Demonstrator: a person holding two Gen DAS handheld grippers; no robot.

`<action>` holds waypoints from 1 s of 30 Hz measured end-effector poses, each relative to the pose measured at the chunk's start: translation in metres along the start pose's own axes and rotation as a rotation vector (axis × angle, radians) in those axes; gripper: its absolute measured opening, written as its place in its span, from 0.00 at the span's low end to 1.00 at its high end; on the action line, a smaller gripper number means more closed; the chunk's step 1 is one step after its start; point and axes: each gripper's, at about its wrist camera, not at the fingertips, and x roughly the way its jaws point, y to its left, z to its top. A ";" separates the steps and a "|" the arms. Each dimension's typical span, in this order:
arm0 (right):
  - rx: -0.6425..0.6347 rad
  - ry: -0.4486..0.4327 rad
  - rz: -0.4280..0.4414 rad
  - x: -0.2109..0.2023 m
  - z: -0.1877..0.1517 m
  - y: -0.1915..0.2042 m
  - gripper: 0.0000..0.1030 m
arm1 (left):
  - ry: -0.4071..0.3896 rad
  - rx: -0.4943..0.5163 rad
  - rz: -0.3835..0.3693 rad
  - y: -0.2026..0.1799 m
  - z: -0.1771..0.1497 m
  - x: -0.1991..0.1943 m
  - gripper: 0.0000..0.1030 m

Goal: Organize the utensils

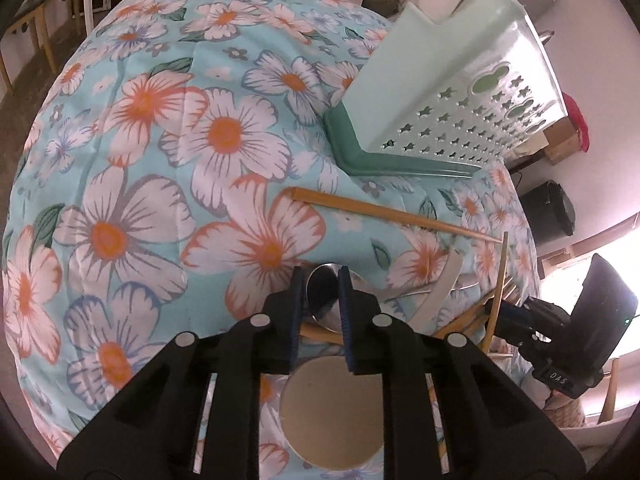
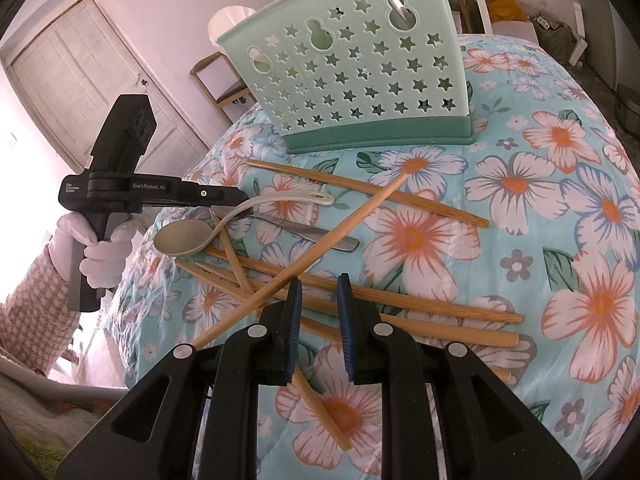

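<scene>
One metal spoon (image 1: pixel 323 294) is the piece in hand. In the left wrist view its shiny bowl shows at lower centre, in the narrow gap at the tip of the left gripper (image 1: pixel 319 280). The blue pads stand close together on either side of the bowl. Whether they already press on the metal cannot be told.

In the right wrist view the spoon's handle runs to the right from under that gripper, at centre left of the frame. A beige plastic spoon (image 2: pixel 180 240) arches over the metal spoon's neck, and a long chopstick (image 2: pixel 340 236) crosses over its handle. More chopsticks (image 2: pixel 420 306) lie loose just below.

A good lift probably needs a firm pinch first, then a slow, straight rise, so the crossing pieces slide off instead of being flung aside. A slipping bowl would call for a fresh grip nearer the neck.

A mint green holder (image 2: pixel 360 80) with star-shaped holes stands at upper centre, well apart from the spoon; it looks like the likely destination.

At lower centre the right gripper (image 2: pixel 319 292) hangs above the chopsticks, its jaws slightly apart and holding nothing. Everything rests on a table (image 2: pixel 580 220) under a floral cloth.
</scene>
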 end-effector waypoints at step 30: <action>-0.003 -0.048 -0.053 -0.013 0.000 0.002 0.18 | -0.300 0.045 -0.030 -0.049 -0.012 -0.087 0.02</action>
